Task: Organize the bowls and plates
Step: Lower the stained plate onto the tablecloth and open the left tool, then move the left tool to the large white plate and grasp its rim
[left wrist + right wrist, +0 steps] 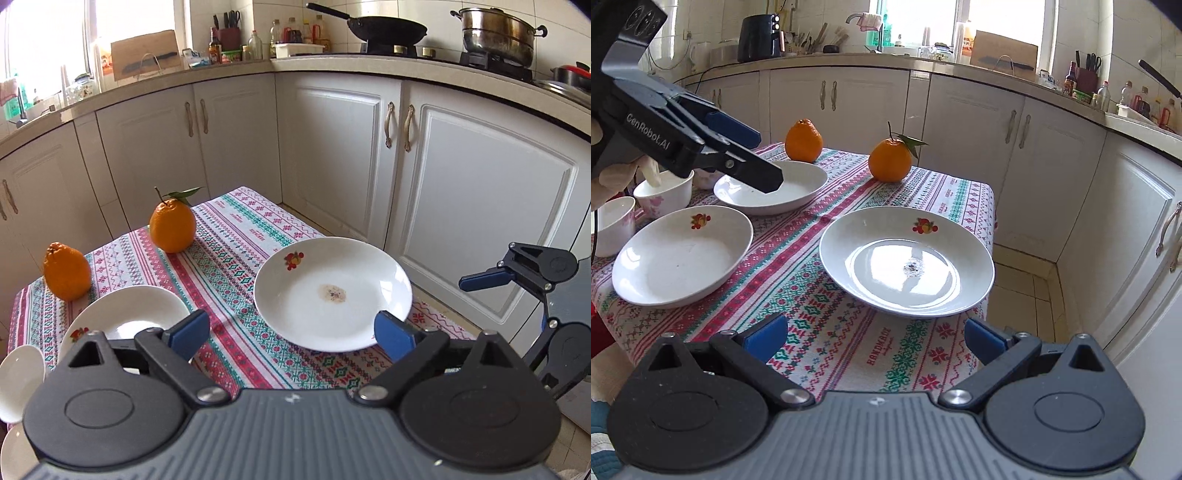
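Note:
Three white plates lie on a patterned tablecloth [849,350]. The right plate [907,260] has a small stain in its middle; it also shows in the left wrist view [332,293]. A near-left plate [683,254] and a far-left plate [798,184] lie apart. Two small white bowls [665,195] [613,225] stand at the left edge. My left gripper [291,332] is open and empty, above the table between the plates. My right gripper [875,339] is open and empty, just in front of the right plate.
Two oranges [804,141] [890,159] stand at the table's far side. White kitchen cabinets [332,147] surround the table. A wok [384,27] and a steel pot [498,33] sit on the stove. Tiled floor [1023,295] lies right of the table.

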A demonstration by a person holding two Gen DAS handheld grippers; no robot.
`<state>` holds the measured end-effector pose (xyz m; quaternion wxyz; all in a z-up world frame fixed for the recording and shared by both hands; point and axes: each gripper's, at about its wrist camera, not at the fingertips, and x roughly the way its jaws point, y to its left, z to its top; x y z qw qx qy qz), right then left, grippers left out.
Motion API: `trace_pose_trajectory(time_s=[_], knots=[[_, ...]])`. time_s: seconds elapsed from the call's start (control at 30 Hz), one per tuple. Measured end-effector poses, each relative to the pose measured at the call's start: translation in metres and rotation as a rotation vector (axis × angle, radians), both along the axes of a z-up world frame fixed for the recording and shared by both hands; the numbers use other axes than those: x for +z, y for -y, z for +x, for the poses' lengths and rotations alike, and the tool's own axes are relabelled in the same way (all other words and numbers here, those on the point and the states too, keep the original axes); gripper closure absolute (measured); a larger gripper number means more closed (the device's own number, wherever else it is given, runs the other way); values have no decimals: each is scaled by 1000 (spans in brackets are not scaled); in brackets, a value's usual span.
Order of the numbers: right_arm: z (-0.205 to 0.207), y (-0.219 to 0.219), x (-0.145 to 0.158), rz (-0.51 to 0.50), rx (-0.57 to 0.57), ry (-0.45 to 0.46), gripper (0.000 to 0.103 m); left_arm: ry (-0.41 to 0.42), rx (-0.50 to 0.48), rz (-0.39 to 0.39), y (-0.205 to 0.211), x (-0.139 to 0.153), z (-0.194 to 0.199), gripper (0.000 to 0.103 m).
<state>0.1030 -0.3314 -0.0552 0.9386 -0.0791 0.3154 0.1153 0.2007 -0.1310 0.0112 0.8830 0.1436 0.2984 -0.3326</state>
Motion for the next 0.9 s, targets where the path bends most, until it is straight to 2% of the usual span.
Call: trace_pose_trajectory(time_s=[0.2,0.4,0.7,0.9], knots=[[-22,-19,-3,18,-14,35,0,30,94,-7,-32,-11,-32,6],[-29,-31,-7,40,-45,39,0,110,142,85,-51,-29,-66,6],[-30,-54,-14,25,46,20,0,30,216,65,-81,-46,-82,6],[-20,-75,-21,9,138,-10,0,1,251,98,-96,-49,-72,6]])
